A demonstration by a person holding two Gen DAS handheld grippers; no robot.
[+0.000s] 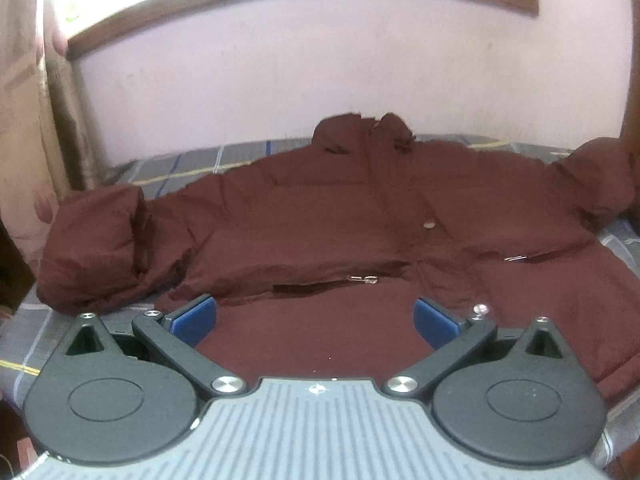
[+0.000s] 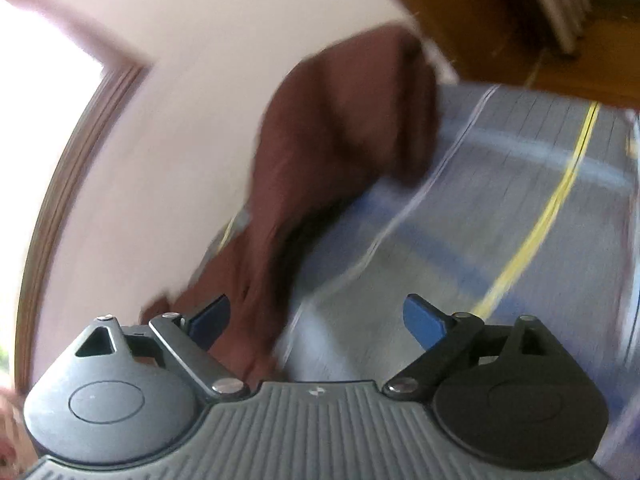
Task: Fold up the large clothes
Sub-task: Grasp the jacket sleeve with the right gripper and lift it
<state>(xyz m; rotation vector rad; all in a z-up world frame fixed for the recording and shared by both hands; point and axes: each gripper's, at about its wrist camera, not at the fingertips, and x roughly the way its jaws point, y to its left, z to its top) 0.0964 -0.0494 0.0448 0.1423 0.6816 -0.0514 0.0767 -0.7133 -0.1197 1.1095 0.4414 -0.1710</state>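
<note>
Maroon padded jacket (image 1: 332, 216) lies front-up and spread across the bed (image 1: 192, 164), collar toward the pale wall (image 1: 320, 72), hem nearest the left wrist camera; laid out flat like this, presumably so both sleeves can be brought inward over the body. Sleeve on the left of that view (image 1: 108, 240) is already bunched and doubled back at the cuff; the other sleeve (image 1: 596, 176) reaches off toward the bed's edge. Left tool (image 1: 314, 318) hovers over the hem, blue pads spread wide with only fabric beneath them, nothing pinched. Right tool (image 2: 316, 322) is also spread and empty, aimed along the checked sheet (image 2: 500, 208) beside a length of maroon fabric (image 2: 348, 128) (likely a sleeve, though the right wrist view is too smeared with motion blur to be sure). Cloth passes by its left pad; contact cannot be judged. Zip pulls (image 1: 366, 279) and a snap (image 1: 429, 225) show on the front. No brand, label or readable writing anywhere; each tool body carries only a small emblem.
</note>
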